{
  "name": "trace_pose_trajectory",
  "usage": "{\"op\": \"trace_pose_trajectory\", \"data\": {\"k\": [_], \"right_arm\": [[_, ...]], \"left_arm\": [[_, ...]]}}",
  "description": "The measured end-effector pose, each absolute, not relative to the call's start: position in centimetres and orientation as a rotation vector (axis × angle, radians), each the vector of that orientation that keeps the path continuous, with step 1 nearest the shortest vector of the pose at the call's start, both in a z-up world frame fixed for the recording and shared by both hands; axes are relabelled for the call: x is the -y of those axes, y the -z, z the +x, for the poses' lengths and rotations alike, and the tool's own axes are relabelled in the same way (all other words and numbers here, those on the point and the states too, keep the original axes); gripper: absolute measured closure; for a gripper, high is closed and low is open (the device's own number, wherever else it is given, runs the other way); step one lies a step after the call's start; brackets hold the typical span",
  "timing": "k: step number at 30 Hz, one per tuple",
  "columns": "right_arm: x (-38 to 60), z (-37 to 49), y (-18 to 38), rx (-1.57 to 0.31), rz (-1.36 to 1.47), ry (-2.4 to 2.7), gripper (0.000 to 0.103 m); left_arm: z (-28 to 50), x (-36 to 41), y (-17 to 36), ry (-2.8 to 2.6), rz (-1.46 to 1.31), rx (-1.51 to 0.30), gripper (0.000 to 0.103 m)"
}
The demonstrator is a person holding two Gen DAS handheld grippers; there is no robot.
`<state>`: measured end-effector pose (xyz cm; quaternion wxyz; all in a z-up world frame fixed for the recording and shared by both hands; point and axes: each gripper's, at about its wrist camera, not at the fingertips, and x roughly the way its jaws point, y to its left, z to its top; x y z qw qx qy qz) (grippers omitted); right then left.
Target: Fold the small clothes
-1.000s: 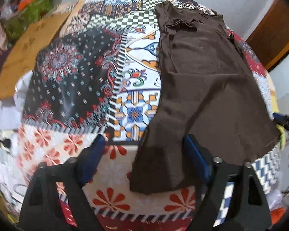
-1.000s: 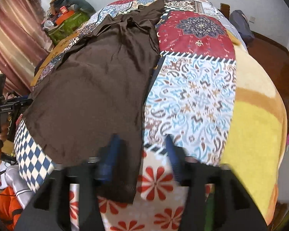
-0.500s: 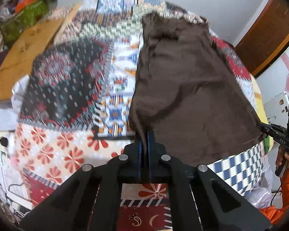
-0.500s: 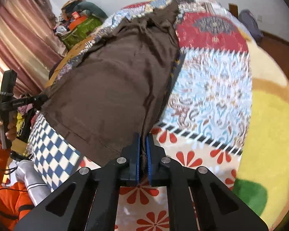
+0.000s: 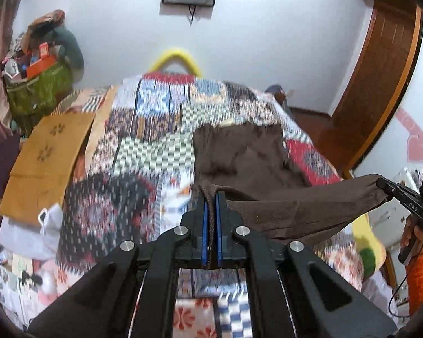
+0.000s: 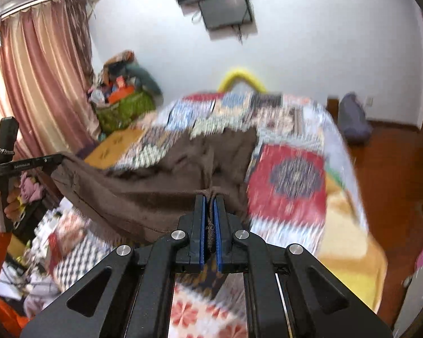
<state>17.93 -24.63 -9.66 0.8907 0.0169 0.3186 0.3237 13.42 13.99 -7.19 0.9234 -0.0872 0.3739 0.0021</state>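
A dark brown garment [image 5: 239, 152] lies lengthwise on a patchwork bedspread [image 5: 143, 152], its near edge lifted off the bed. My left gripper [image 5: 210, 194] is shut on one near corner of the cloth, which bunches between the blue pads. In the right wrist view my right gripper [image 6: 209, 197] is shut on the other near corner of the brown garment [image 6: 160, 191]. The hem hangs stretched between the two grippers. Each view shows the other gripper at its edge: the right gripper [image 5: 380, 183] and the left gripper [image 6: 57, 158].
A green bag [image 5: 36, 87] piled with things stands at the bed's far left, an orange-brown sheet [image 5: 48, 157] lies along the left side. A wooden door [image 5: 380, 84] is on the right, pink curtains [image 6: 36, 84] on the left. An orange sleeve [image 5: 421, 276] shows at the right edge.
Both grippers closed on the garment's near corners and rose, lifting the near hem off the bed. Both views tilted up, so the far wall and screen now show.
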Motion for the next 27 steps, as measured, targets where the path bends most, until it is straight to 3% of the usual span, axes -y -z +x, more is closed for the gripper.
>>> {"op": "trace_pose_trajectory", "data": {"k": [11,27], "right_arm": [[23.1,26.4,7.4,-0.608,0.015,-0.609,0.098],[17.6,41.2,16.5,-0.884,-0.053,-0.548,0.096]], "left_arm": [[24.2,-15.7,7.2,-0.058,-0.220,-0.802,0.099],[41.0,-21.3,21.6,-0.180,-0.294,-1.083,0.099]]}}
